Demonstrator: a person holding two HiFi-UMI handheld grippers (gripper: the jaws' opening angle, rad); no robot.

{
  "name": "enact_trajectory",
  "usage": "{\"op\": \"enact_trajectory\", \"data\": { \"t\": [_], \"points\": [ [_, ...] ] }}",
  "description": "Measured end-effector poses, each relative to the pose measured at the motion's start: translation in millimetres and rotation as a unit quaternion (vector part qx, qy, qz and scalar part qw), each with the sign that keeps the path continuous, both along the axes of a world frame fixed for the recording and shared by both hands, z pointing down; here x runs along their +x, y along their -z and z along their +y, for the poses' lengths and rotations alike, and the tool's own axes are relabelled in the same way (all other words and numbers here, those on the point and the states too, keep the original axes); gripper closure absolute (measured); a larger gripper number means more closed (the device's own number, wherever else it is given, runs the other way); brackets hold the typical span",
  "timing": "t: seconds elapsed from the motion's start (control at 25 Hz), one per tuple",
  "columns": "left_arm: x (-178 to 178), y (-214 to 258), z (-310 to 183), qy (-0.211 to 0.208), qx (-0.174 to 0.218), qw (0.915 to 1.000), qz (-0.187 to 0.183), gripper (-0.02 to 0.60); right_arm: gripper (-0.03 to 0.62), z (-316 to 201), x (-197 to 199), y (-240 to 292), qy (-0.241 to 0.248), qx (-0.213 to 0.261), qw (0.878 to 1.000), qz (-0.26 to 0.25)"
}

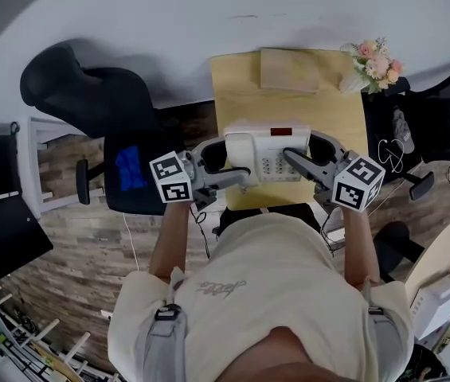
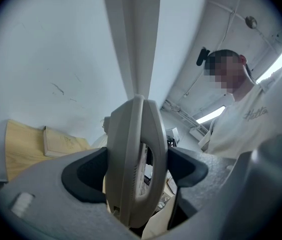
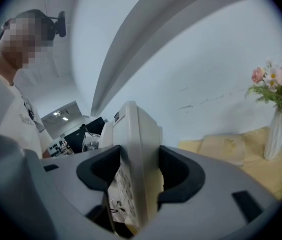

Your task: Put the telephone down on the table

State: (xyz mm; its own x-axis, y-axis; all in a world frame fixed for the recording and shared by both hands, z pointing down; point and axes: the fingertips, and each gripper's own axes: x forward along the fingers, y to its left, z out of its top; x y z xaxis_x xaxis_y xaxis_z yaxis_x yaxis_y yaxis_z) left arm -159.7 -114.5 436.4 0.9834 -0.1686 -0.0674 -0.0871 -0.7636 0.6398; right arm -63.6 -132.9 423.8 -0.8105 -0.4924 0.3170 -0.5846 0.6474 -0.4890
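Over the near edge of the yellow table (image 1: pixel 240 94), the telephone (image 1: pixel 266 151) is held between both grippers, roughly level and keypad up. Can't tell from the head view whether its base touches the tabletop.

Left gripper (image 1: pixel 236 169): jaws clamped on the handset (image 2: pixel 131 164), dark pads pressed to both of its sides, no gap visible. Handset sits on the phone's left side.

Right gripper (image 1: pixel 300 161): jaws closed on the right edge of the phone body (image 3: pixel 136 164), with keypad buttons visible just below the pads.

Surroundings:
- Book (image 1: pixel 292 70), lying flat at the far edge of the table, well apart from the phone.
- White vase of flowers (image 1: pixel 374 64) at the far right corner, just beside the book.
- Middle of the table between the phone and the book is bare wood.
- Black office chair (image 1: pixel 89 90) left of the table, against the wall.
- Second chair with a blue patch (image 1: pixel 133 169) sits close to the left gripper's marker cube.
- Another black chair (image 1: pixel 440 114) to the right of the table.
- Both gripper views tilt upward, catching the white wall and the person's light shirt.
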Motion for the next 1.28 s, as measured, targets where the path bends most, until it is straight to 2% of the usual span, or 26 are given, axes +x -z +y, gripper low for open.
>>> {"op": "enact_trajectory", "data": {
  "t": [0.44, 0.6, 0.68, 0.88, 1.28],
  "points": [
    [25.9, -9.3, 2.0, 0.008, -0.017, 0.9996, -0.020, 0.202, 0.365, 1.2, 26.3, -14.4, 0.005, -0.015, 1.000, -0.022],
    [12.4, -9.5, 1.2, 0.019, -0.020, 0.9992, -0.029, 0.202, 0.365, -2.7, 12.2, -16.2, 0.020, -0.018, 0.999, -0.033],
    [24.5, -16.3, -2.7, 0.020, -0.026, 0.9988, -0.037, 0.202, 0.365, -6.3, 24.2, -25.3, 0.022, -0.028, 0.999, -0.036],
    [77.8, -41.4, -11.9, 0.015, -0.052, 0.9969, -0.056, 0.202, 0.365, -15.5, 77.1, -55.5, 0.026, -0.058, 0.997, -0.050],
    [97.8, -108.9, -15.5, 0.020, -0.130, 0.9886, -0.072, 0.202, 0.366, -23.3, 95.7, -126.2, 0.046, -0.131, 0.989, -0.057]
  ]
}}
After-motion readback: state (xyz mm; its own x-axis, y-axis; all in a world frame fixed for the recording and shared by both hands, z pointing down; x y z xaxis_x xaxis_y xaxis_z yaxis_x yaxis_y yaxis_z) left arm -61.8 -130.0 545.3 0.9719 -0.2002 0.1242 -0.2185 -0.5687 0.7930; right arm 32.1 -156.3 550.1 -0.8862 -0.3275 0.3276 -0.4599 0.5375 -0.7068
